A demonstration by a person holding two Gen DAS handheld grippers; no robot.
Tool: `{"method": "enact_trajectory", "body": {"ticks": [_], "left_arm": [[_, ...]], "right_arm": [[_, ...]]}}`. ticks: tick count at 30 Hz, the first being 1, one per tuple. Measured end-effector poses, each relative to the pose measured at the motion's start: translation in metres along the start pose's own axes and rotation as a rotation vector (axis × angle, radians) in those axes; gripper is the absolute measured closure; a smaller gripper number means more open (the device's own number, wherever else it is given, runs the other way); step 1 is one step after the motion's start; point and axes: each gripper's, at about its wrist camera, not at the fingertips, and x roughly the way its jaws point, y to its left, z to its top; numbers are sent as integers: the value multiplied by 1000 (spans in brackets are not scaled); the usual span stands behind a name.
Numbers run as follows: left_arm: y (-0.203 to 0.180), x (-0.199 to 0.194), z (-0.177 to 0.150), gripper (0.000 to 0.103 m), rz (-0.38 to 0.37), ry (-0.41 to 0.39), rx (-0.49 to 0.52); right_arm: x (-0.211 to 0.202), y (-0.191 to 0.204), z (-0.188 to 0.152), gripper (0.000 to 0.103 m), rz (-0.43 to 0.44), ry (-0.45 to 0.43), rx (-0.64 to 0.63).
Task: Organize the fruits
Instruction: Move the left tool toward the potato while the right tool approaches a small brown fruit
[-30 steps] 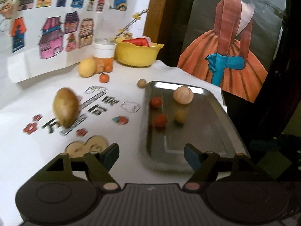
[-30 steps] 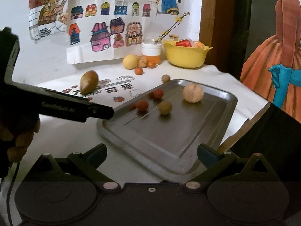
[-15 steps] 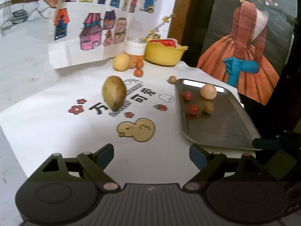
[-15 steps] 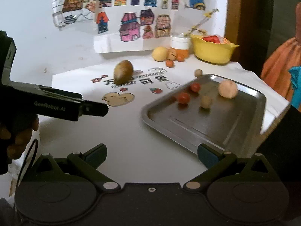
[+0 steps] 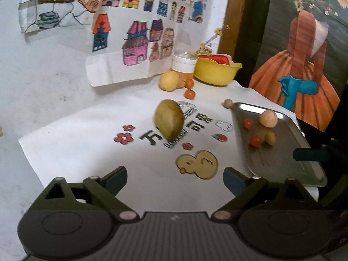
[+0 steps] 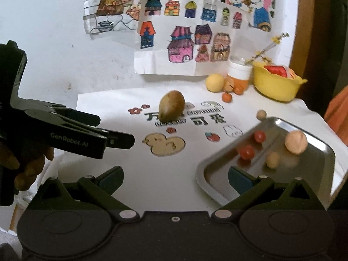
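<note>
**Four fruits in the tray, five still loose on the cloth**

I take the steel tray [image 5: 282,163] as my landmark. Four pieces sit in it already: one pale round fruit [image 5: 269,119], one small yellowish fruit [image 5: 271,138] and two red cherry tomatoes [image 5: 255,139]. That is the part I judge done.

What is left lies outside the tray. The biggest is the brown-green mango [image 5: 169,121], standing on the printed tablecloth [image 5: 87,148] well to the tray's left. Beyond the tray's far left corner a yellow lemon [image 5: 169,80] sits beside the white-capped jar [image 5: 183,64], with a small orange [image 5: 189,93] just in front and another against the jar. A little tan ball [image 5: 227,103] touches the tray's far corner. The yellow bowl [image 5: 215,74] stands behind them all.

My left gripper [image 5: 175,175] is spread wide and holds nothing, hovering short of the tray and aimed toward the mango. My right gripper [image 6: 175,175] is also spread and empty, its right finger over the tray's near edge.

Compared with a second ago, my left claw has swung away from the tray, which filled its view then; the mango is now near centre. No fruit has changed place.
</note>
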Motion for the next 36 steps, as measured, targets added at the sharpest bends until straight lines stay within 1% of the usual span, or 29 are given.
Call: {"method": "enact_trajectory", "body": {"ticks": [6, 11, 17, 24, 26, 29, 33, 35, 36], "left_arm": [[11, 12, 14, 2, 29, -18, -22], [15, 28, 29, 1, 41, -30, -32], [16, 56, 49, 1, 43, -31, -46], [8, 93, 69, 1, 21, -4, -49], [5, 103, 73, 1, 7, 1, -50], [1, 115, 77, 1, 3, 8, -48], [-1, 128, 79, 1, 17, 16, -41], [-1, 133, 79, 6, 22, 20, -33], [-1, 135, 79, 7, 21, 26, -32]], "right_arm": [[16, -4, 22, 1, 3, -29, -54], [31, -16, 37, 1, -7, -52, -100], [56, -43, 49, 1, -1, -30, -113], [86, -85, 59, 1, -50, -33, -165], [100, -101, 65, 1, -70, -22, -156], [122, -125, 72, 1, -78, -4, -132], [154, -148, 75, 7, -87, 36, -124], [169, -157, 77, 8, -77, 58, -124], [176, -161, 78, 12, -72, 71, -125]]}}
